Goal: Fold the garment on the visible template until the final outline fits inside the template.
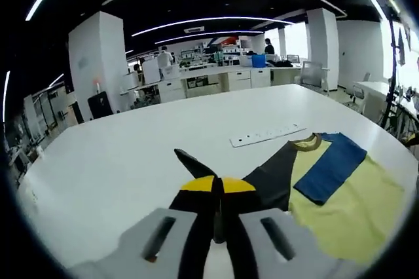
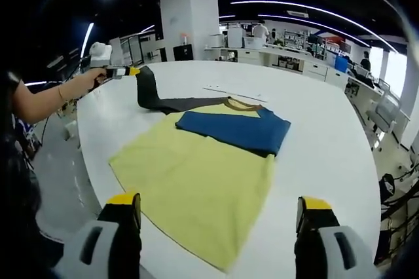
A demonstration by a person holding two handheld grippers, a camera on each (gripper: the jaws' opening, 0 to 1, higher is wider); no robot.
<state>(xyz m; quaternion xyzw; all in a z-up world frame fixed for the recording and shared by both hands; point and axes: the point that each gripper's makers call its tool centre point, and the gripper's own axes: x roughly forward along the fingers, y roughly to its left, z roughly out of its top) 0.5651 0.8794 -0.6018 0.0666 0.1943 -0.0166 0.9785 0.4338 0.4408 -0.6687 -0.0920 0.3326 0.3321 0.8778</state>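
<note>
The garment lies flat on the white table (image 2: 314, 154): a yellow body (image 2: 196, 174) with a brown collar (image 2: 237, 103). Its blue sleeve (image 2: 236, 128) is folded across the chest. The dark grey sleeve (image 2: 157, 99) is pulled out to the side and lifted at its end, and my left gripper (image 2: 131, 71) is shut on that end. In the left gripper view the shut yellow-tipped jaws (image 1: 218, 184) pinch the dark sleeve (image 1: 268, 174), with the yellow body (image 1: 353, 207) and blue sleeve (image 1: 330, 167) to the right. My right gripper (image 2: 220, 202) stands wide open above the garment's hem, holding nothing.
A white strip (image 1: 267, 135) lies on the table beyond the collar. A person's hand and forearm (image 2: 59, 95) hold the left gripper at the table's edge. Office chairs (image 2: 386, 112) stand past the far side, with desks (image 1: 216, 79) and a pillar (image 1: 98, 63) in the background.
</note>
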